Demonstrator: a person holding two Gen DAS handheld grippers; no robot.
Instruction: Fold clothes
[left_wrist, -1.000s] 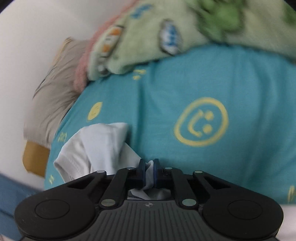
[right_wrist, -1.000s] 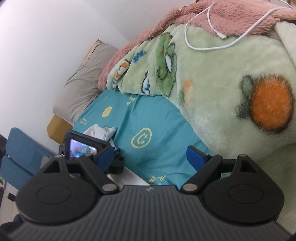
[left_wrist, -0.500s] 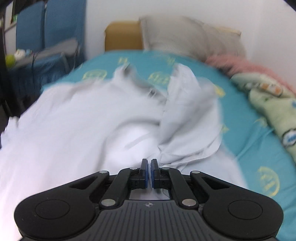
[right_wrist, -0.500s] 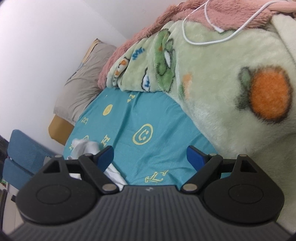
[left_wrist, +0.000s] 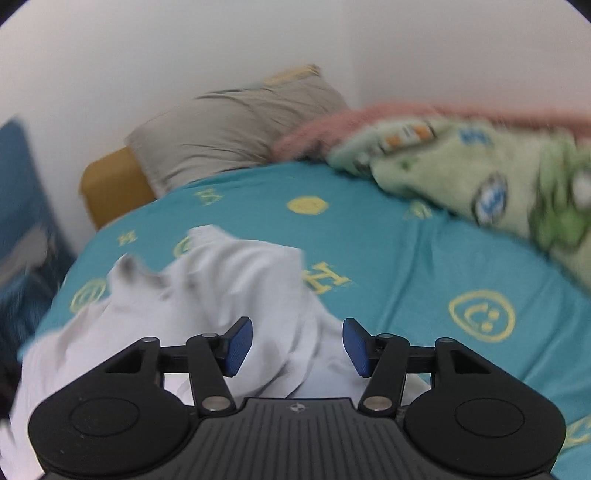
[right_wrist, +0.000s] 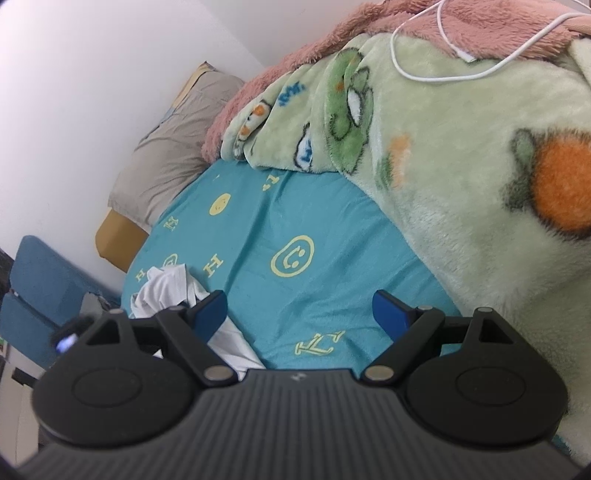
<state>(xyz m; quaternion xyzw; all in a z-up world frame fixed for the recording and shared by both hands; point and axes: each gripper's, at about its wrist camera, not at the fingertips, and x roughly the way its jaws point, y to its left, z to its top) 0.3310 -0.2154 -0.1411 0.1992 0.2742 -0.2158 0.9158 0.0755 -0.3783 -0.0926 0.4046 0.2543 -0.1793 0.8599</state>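
- Our left gripper (left_wrist: 297, 345) has just been opening; its pads stand clear of the white garment (left_wrist: 236, 295) below them.
- Our right gripper (right_wrist: 299, 314) gapes, empty, over the teal sheet (right_wrist: 295, 206).
- Garment: crumpled at the sheet's edge, short of the pillow (left_wrist: 236, 125).
- Risk: bunched layers; pinching several would fold creases in.

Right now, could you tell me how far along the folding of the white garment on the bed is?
Early stage. Done: the white garment lies on the teal sheet, dropped there in a crumpled heap. In hand: nothing. The left gripper has just been opening, cloth below its pads but not pinched; the right gripper is open over bare sheet. Left: spreading it flat and every fold, since no neat crease shows.
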